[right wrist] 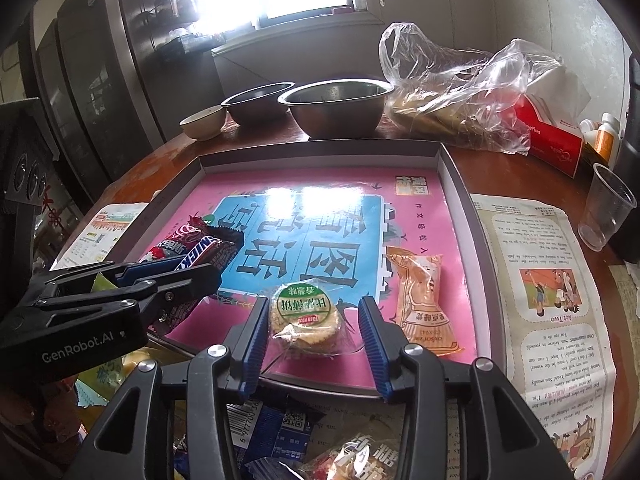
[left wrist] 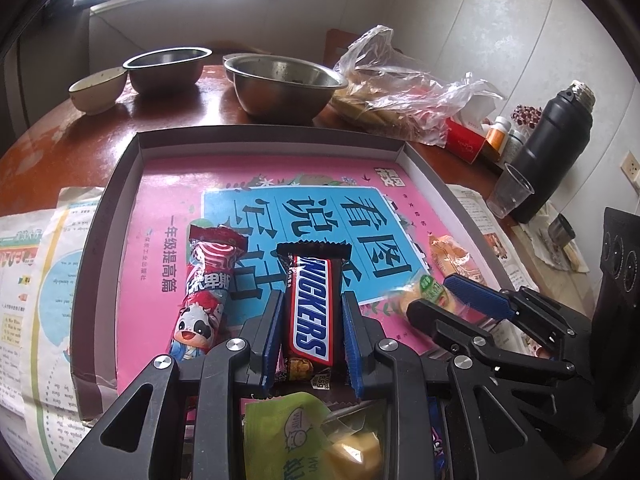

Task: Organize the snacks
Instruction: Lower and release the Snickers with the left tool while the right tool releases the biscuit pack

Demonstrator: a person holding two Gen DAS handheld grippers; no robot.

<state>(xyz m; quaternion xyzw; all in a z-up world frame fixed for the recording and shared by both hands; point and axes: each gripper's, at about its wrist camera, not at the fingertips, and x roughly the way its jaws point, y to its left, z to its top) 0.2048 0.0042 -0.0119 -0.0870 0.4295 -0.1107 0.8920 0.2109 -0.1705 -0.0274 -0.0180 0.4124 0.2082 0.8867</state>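
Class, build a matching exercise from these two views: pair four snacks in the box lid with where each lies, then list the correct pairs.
1. Snickers bar
2. round biscuit pack
3. orange packet
4. red cow-print stick

A. nearest the lid's right wall
B. between the left gripper's pads
C. between the right gripper's open jaws
D. leftmost

Pairs: 1-B, 2-C, 3-A, 4-D

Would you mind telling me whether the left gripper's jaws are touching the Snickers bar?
Touching. In the left wrist view the left gripper has both blue jaws pressed against the sides of the Snickers bar, no gap visible.
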